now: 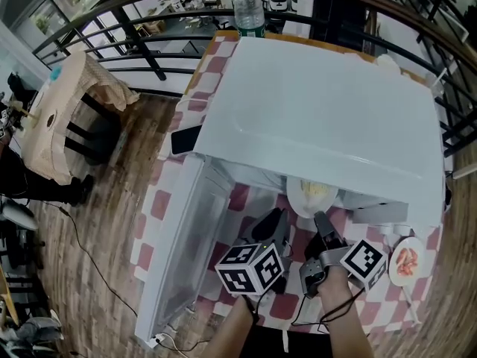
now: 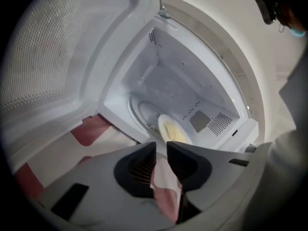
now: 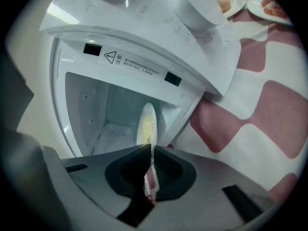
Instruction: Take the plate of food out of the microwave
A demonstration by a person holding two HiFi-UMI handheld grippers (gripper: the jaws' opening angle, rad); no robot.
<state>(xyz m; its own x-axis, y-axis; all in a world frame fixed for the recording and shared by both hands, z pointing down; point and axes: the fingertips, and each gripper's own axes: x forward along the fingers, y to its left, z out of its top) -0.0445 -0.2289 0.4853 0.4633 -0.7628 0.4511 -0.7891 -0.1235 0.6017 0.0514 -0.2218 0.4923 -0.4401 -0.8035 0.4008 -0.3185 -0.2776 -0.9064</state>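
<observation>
A white plate of yellowish food (image 1: 313, 194) sticks out of the front of the white microwave (image 1: 320, 118), whose door (image 1: 186, 252) hangs open to the left. My right gripper (image 1: 322, 226) is shut on the plate's near rim; in the right gripper view the plate (image 3: 147, 121) runs edge-on between the closed jaws of that gripper (image 3: 151, 149). My left gripper (image 1: 272, 224) hovers just left of the plate, jaws a little apart. In the left gripper view only checked cloth shows in the gap of the left gripper (image 2: 161, 149), and the plate (image 2: 174, 131) lies at the cavity's mouth.
A water bottle (image 1: 248, 10) stands behind the microwave. A small plate with red food (image 1: 406, 263) lies on the red-and-white checked cloth at the right. A black phone (image 1: 186, 139) rests left of the microwave. A cloth-draped chair (image 1: 56, 118) stands on the wooden floor at the left.
</observation>
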